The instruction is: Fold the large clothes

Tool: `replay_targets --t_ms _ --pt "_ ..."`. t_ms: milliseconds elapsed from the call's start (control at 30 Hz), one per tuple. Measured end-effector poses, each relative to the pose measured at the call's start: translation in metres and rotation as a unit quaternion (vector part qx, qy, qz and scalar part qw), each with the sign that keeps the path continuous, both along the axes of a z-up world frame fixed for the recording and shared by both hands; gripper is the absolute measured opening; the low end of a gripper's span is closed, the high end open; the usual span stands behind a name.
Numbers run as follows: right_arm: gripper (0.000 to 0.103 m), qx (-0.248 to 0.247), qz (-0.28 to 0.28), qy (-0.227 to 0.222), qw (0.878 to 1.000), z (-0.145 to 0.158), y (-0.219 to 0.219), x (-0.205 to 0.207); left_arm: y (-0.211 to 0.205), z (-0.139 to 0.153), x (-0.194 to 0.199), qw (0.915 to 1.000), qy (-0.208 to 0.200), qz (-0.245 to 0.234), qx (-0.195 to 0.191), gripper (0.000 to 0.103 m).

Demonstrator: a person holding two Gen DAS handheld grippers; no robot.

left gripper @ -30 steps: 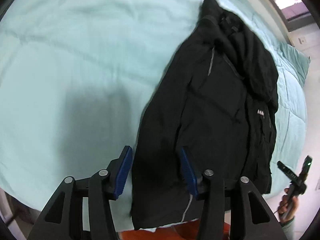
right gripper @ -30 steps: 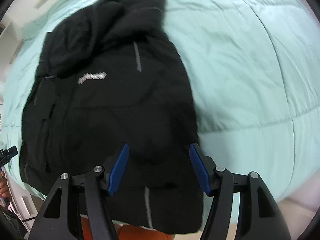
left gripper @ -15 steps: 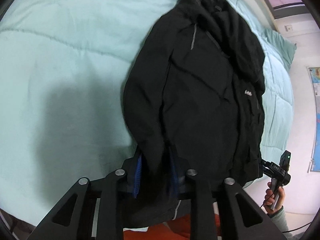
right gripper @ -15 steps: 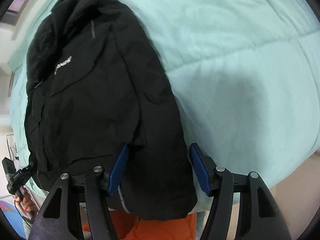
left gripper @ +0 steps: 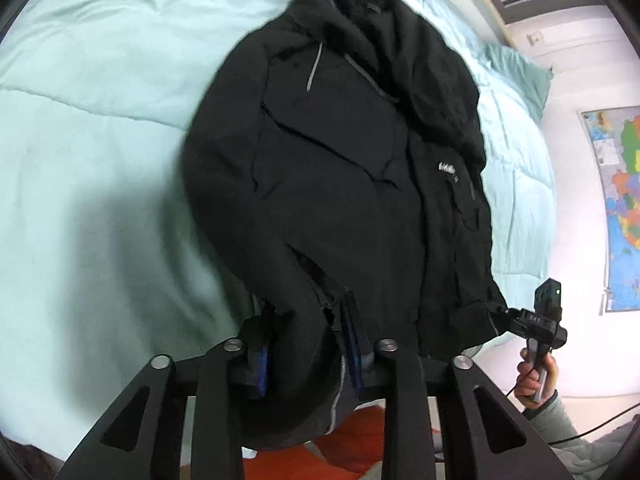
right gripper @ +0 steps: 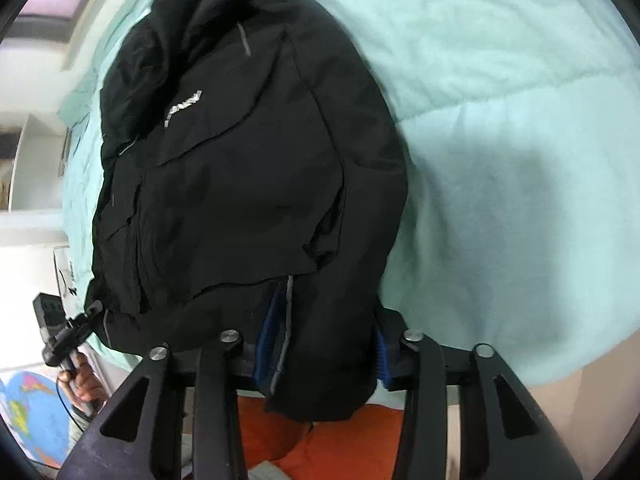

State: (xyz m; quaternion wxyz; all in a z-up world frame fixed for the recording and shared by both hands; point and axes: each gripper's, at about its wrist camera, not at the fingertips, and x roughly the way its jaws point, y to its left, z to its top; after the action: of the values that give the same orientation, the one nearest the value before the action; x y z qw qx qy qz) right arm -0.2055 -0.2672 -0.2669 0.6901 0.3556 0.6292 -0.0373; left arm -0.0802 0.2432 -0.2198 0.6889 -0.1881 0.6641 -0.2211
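Bunching black jacket [left gripper: 344, 184] hem hides both grippers' blue jaws.

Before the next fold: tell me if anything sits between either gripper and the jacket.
Nothing visible does. The left gripper is shut on the black jacket hem; the right gripper has hem fabric between its fingers, and the grip cannot be confirmed.

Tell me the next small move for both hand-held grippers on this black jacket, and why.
Probably lift both together and carry the hem toward the collar. The left hand-held gripper and right hand-held gripper each appear clamped on the black jacket at its near hem, the rest lying flat on the green bedspread.
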Motion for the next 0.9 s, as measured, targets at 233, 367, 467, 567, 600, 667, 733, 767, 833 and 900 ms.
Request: replay_targets --t_ms 233,367,467,567,600,667,733,767,833,900 --pt "0.033 -0.009 0.002 0.000 1.000 0.000 0.004 0.006 -0.001 -0.004 0.002 0.9996 -0.004 0.010 0.026 0.019" --pt "0.024 -0.027 0.004 -0.034 0.999 0.033 0.001 0.018 0.009 0.029 0.016 0.9987 -0.038 0.030 -0.018 0.017" --pt "0.023 -0.030 0.011 -0.068 0.997 0.065 -0.001 0.036 0.010 0.063 0.034 0.9948 -0.076 0.043 -0.052 0.017" --pt "0.022 -0.034 0.012 -0.103 0.994 0.095 -0.007 0.056 0.011 0.096 0.057 0.9889 -0.113 0.059 -0.076 0.017" --pt "0.022 -0.036 0.010 -0.116 0.993 0.107 -0.010 0.064 0.011 0.108 0.067 0.9864 -0.127 0.064 -0.083 0.017" --pt "0.022 -0.032 0.002 -0.143 0.989 0.129 -0.019 0.082 0.013 0.124 0.084 0.9824 -0.148 0.069 -0.091 0.018" --pt "0.022 -0.030 0.000 -0.173 0.984 0.151 -0.028 0.103 0.012 0.137 0.103 0.9781 -0.164 0.075 -0.104 0.018" --pt "0.022 -0.033 0.001 -0.186 0.982 0.162 -0.032 0.116 0.009 0.144 0.115 0.9760 -0.172 0.078 -0.109 0.018" --pt "0.022 -0.036 0.001 -0.207 0.978 0.180 -0.040 0.138 0.006 0.152 0.139 0.9734 -0.182 0.082 -0.112 0.018" --pt "0.022 -0.038 -0.004 -0.223 0.974 0.195 -0.051 0.162 0.001 0.157 0.164 0.9711 -0.187 0.091 -0.118 0.018"
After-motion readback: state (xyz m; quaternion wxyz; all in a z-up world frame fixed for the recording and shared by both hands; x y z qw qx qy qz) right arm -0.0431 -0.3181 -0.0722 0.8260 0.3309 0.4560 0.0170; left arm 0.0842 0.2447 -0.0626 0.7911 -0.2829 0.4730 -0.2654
